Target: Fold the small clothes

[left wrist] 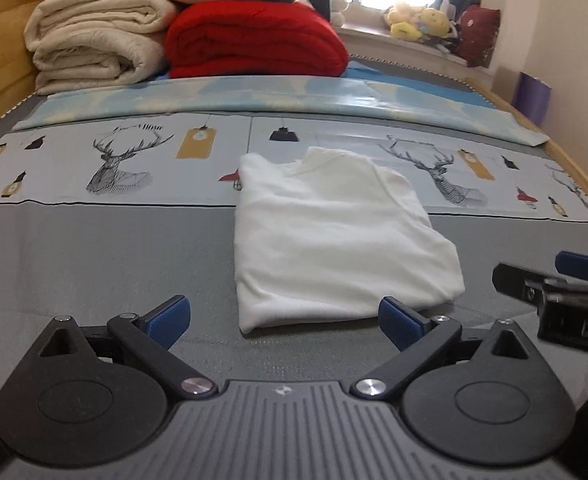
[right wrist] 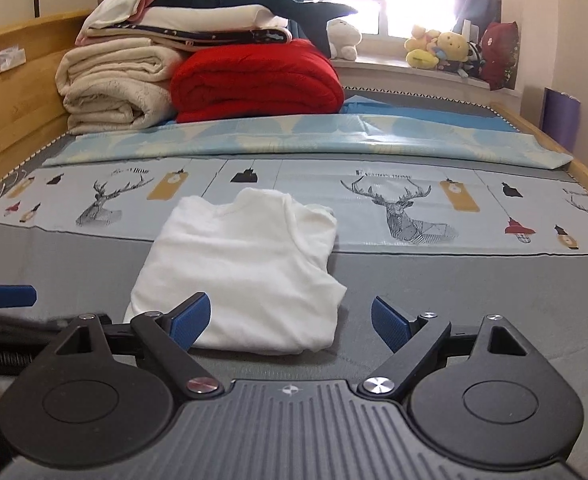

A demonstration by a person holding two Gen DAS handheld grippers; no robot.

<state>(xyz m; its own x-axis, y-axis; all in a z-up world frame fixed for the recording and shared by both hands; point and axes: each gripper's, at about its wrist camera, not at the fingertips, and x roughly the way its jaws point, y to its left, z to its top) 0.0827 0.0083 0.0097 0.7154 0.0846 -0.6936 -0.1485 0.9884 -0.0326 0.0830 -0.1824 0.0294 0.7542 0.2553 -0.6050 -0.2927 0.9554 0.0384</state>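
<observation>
A small white garment (left wrist: 334,240) lies folded into a rough rectangle on the grey bed cover; it also shows in the right wrist view (right wrist: 242,276). My left gripper (left wrist: 284,322) is open and empty, its blue pads just in front of the garment's near edge. My right gripper (right wrist: 290,326) is open and empty, also at the garment's near edge, with its left pad over the cloth's front corner. The right gripper shows at the right edge of the left wrist view (left wrist: 566,284), and the left gripper at the left edge of the right wrist view (right wrist: 6,300).
Folded cream blankets (left wrist: 94,48) and a red quilt (left wrist: 254,40) are stacked at the head of the bed. A deer-print sheet (left wrist: 126,164) crosses the bed behind the garment. A wooden bed frame (right wrist: 14,112) runs along the left; plush toys (right wrist: 438,50) sit on the windowsill.
</observation>
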